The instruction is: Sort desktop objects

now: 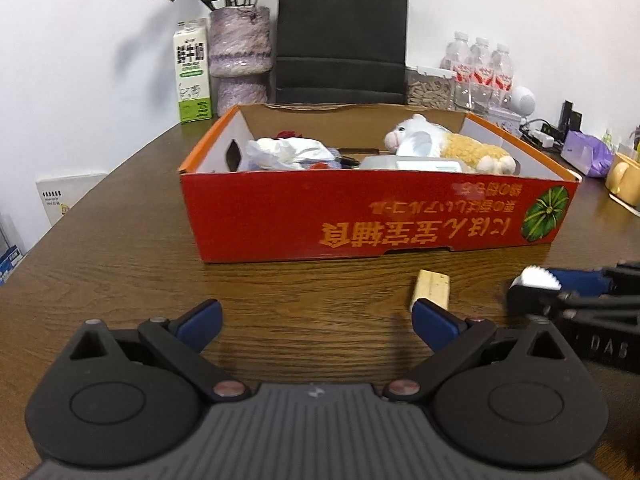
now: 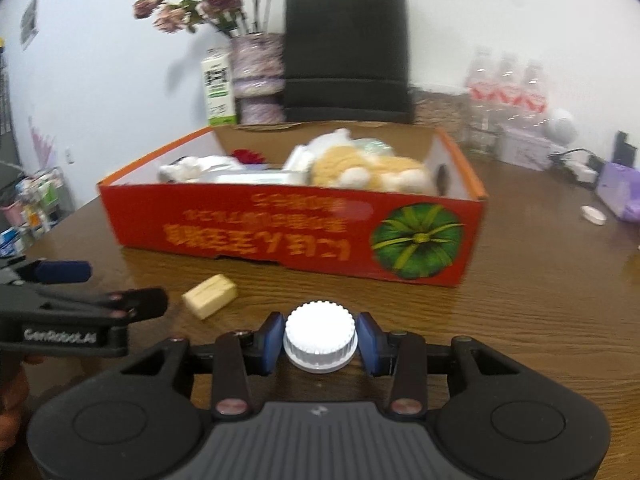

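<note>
A dark wood-grain table (image 1: 120, 248) stood against a white wall (image 1: 80, 40). The landmark was the red cardboard box (image 1: 360, 220), open-topped, printed with a green pumpkin, near the table's middle. Behind the box stood a black paper bag (image 1: 342, 36), a purple vase of dried flowers (image 1: 239, 52), a milk carton (image 1: 193, 72) and shrink-wrapped water bottles (image 1: 480, 64). Inside the box lay a yellow-and-white plush toy (image 1: 452, 146), crumpled white material (image 1: 280, 152) and a flat grey-white item (image 1: 412, 164).

In front of the box, a small pale wooden block (image 1: 430, 288) lay on the table. The white ribbed bottle cap (image 2: 320, 340) sat in front of the box, clamped between the blue pads of the right gripper (image 2: 320, 344). The left gripper (image 1: 316, 324) was spread wide and held nothing, with the block just beyond its right fingertip.
</note>
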{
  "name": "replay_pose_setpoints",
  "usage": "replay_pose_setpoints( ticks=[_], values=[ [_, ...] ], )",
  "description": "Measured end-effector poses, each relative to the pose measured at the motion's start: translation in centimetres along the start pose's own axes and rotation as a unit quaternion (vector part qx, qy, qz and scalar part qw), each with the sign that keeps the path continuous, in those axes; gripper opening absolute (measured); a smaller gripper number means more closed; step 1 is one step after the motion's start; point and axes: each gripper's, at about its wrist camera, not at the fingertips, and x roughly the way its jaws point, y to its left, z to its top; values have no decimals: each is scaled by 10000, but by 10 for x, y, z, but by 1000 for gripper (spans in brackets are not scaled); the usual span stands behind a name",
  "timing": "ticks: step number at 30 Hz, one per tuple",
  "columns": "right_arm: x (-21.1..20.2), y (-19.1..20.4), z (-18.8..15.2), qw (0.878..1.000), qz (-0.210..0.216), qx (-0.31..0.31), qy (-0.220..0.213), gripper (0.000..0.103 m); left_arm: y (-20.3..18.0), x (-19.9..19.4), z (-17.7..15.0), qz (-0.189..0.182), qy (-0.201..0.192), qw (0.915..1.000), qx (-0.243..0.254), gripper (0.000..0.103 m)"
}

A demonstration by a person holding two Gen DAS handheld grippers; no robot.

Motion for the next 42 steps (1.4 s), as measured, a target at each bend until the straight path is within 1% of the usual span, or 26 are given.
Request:
replay_pose_setpoints(
  ticks=[5,9,16,18,20,22,23,24,25,26,27,29,31,42],
  values=[
    [-1,-16,-1,9998,-135,161,-11,39,-18,4,4,-54,-2,9998,184,103],
    [-3,-18,-2,9996,-260,62,-62,39,-29,11,8,-89,64,9995,295,103],
    [-6,-21,-3,9997,-204,90,-70,39,-44,20,12,-109,134,9990,417,103],
    [-5,-21,-3,9998,-196,91,-57,39,-46,23,12,-161,171,9988,424,101],
    [-4,-21,-2,9998,-180,102,-31,39,-48,24,11,-169,205,9987,442,93],
    [-3,-22,-2,9998,-162,124,-10,39,-48,25,11,-200,202,9986,436,90],
    [-3,-22,-2,9998,-160,134,-7,39,-49,25,12,-224,196,9986,432,83],
    [-3,-23,-2,9998,-153,139,-4,39,-49,25,12,-271,179,9986,426,79],
    [-3,-23,-3,9998,-147,138,2,39,-50,25,12,-332,164,9984,420,69],
    [-3,-23,-3,9998,-149,134,4,39,-50,24,12,-425,139,9981,417,56],
    [-3,-23,-3,9998,-148,132,6,39,-52,23,12,-475,115,9979,427,50],
    [-2,-22,-2,9998,-143,132,27,39,-53,22,12,-545,79,9977,398,22],
    [0,-22,-2,9998,-124,127,81,39,-53,21,11,-544,57,9979,337,21],
    [-1,-21,-3,9998,-153,117,54,39,-48,18,10,-607,13,9979,221,21]
  ],
)
